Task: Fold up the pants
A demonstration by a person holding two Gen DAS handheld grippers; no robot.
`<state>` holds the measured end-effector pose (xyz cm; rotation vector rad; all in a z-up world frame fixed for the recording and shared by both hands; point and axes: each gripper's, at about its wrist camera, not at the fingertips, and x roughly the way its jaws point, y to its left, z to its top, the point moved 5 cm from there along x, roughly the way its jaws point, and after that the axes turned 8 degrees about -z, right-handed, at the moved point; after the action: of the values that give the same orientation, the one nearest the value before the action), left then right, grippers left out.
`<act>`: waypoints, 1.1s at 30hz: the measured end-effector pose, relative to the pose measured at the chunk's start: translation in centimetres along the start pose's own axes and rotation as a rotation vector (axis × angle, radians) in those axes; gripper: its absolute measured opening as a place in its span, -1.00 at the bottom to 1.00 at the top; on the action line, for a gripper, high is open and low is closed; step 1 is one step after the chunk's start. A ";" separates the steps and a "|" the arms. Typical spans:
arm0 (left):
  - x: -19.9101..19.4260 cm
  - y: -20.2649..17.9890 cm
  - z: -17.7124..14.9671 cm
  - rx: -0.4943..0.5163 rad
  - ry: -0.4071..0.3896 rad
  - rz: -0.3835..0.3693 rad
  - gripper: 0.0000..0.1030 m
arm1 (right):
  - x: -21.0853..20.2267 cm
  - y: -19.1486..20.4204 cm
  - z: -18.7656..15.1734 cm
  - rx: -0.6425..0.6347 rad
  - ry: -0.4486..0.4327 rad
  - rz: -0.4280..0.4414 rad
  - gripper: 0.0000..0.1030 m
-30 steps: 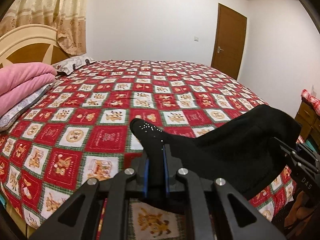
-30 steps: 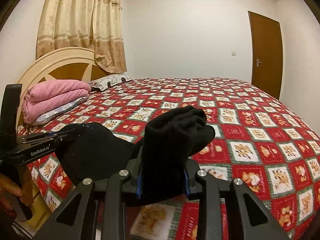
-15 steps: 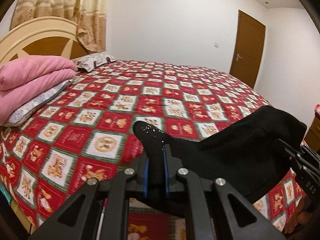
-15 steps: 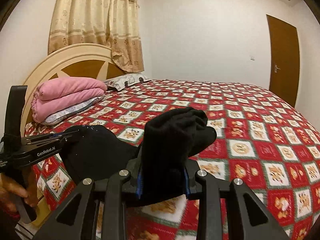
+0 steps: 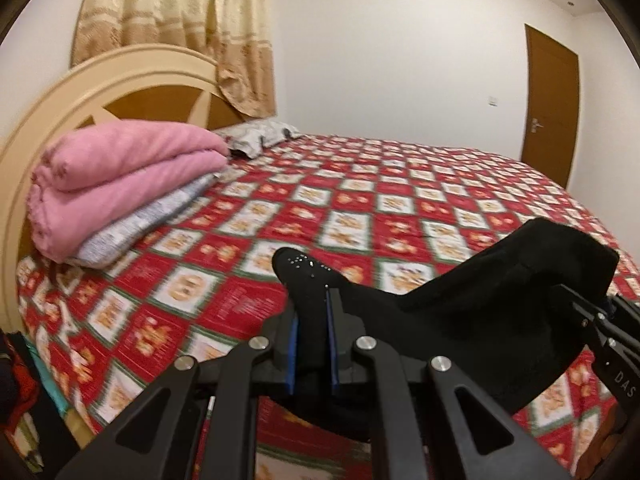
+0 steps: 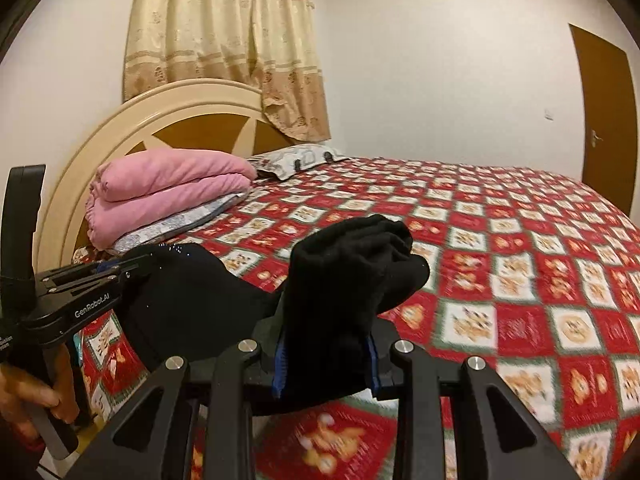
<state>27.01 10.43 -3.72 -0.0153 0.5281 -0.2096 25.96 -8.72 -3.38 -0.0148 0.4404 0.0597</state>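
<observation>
A wide bed spread with a red, white and green checked quilt printed with small bear figures [image 5: 360, 216] fills most of both views, running back to a white wall. At its head stands a cream arched wooden headboard with brown panels [image 6: 168, 120], and a beige patterned curtain [image 5: 180, 20] hangs behind it. A brown wooden door [image 6: 604, 120] is set in the wall at the far right.

Near the headboard lies a folded pink blanket [image 5: 120, 176] stacked on a grey-white patterned pillow [image 5: 152, 220]; a second patterned pillow [image 6: 296, 160] lies just beyond it.

The black fabric pants [image 5: 480, 312] hang bunched above the near edge of the quilt, strung between the 2 tools. The left gripper [image 5: 312, 344] has its blue-lined jaws pressed together on a thin fold of the pants that carries tiny shiny specks. The right gripper [image 6: 324, 360] is clamped on a much thicker wad of the same cloth, so its jaws stand partly apart with the fabric filling the gap and flopping forward over them.

In the right wrist view the left gripper's black body appears at the left edge, held by a person's hand [image 6: 28, 400] around its handle.
</observation>
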 end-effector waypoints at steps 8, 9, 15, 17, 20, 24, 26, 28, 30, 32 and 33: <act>2.8 2.0 -1.2 0.002 0.021 0.068 -0.76 | 5.1 1.0 -1.9 -0.057 0.090 -0.009 -0.39; 3.2 2.1 -1.8 -0.002 0.036 0.072 -0.76 | 5.5 0.7 -2.4 -0.061 0.105 -0.014 -0.39; 4.7 2.6 -4.9 -0.013 0.111 0.097 -0.76 | 7.5 -0.9 -6.1 -0.074 0.212 -0.038 -0.39; 5.0 2.7 -5.6 -0.014 0.133 0.096 -0.75 | 7.8 -0.8 -6.7 -0.094 0.236 -0.044 -0.39; 5.3 3.1 -6.9 -0.003 0.175 0.117 -0.62 | 8.1 -0.9 -7.0 -0.099 0.262 -0.038 -0.34; 5.4 4.8 -8.4 -0.079 0.195 0.096 -0.32 | 8.5 -2.2 -7.5 -0.045 0.310 -0.020 0.12; 5.2 5.3 -8.5 -0.088 0.196 0.125 -0.07 | 8.5 -3.4 -7.8 0.021 0.345 -0.014 0.44; 5.0 5.8 -8.6 -0.114 0.200 0.126 0.11 | 7.9 -4.5 -8.2 0.103 0.367 0.045 0.46; 4.8 6.2 -8.9 -0.130 0.200 0.124 0.24 | 6.5 -6.2 -8.5 0.216 0.361 0.094 0.46; 4.5 6.5 -9.4 -0.129 0.193 0.130 0.36 | 4.8 -7.0 -8.4 0.270 0.311 0.088 0.46; 4.4 6.6 -9.6 -0.121 0.185 0.143 0.45 | 3.7 -7.5 -8.1 0.281 0.269 0.056 0.46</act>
<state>27.14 16.35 -14.65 -0.0767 0.7227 -0.0388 26.31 -16.23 -12.23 0.2689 0.7149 0.0506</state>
